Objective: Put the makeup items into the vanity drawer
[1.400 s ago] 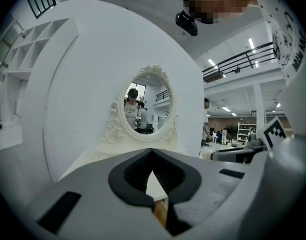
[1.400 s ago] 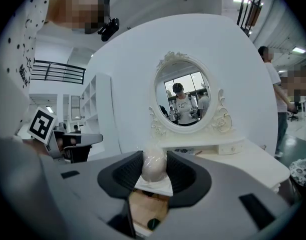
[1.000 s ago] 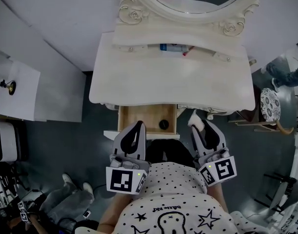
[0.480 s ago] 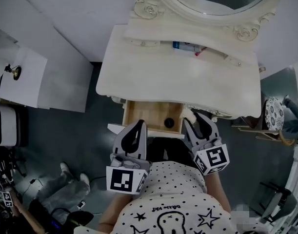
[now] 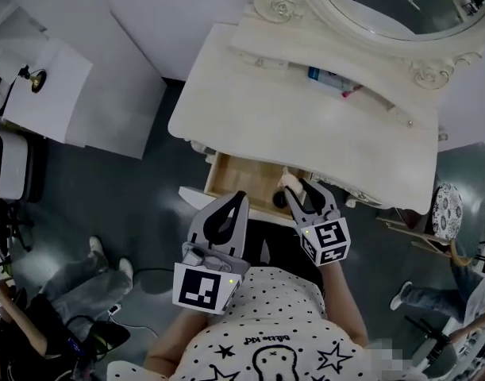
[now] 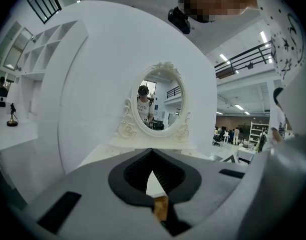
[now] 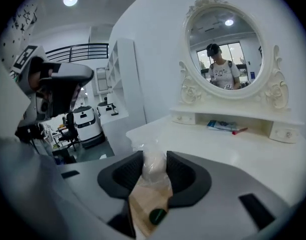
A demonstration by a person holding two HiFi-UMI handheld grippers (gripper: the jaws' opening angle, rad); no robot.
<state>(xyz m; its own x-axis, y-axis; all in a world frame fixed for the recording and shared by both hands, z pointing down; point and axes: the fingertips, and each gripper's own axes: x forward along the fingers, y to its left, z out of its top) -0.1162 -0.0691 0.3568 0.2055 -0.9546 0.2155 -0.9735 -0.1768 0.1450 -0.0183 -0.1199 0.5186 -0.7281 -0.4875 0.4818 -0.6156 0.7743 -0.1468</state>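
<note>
The vanity runs from the middle of the head view up toward 1 o'clock, with its oval mirror at the top edge. Its drawer is pulled open at the front edge, showing a bare wooden bottom, right at the centre of the head view.

The right gripper reaches in from 5 o'clock and pinches a pale lump wrapped in clear plastic between its pads. The lump sits at the drawer's 3 o'clock end, just under the lip of the vanity top. Whether it touches the wood cannot be told. In the right gripper view a small dark round thing lies on the drawer bottom, just below the wrapped lump.

The left gripper points in from 6 o'clock. Its tips are pressed together with nothing between them, and they hang near the drawer's front panel.

On the low shelf under the mirror, toward 1 o'clock, lie a blue tube and a small red stick just beside it.
</note>
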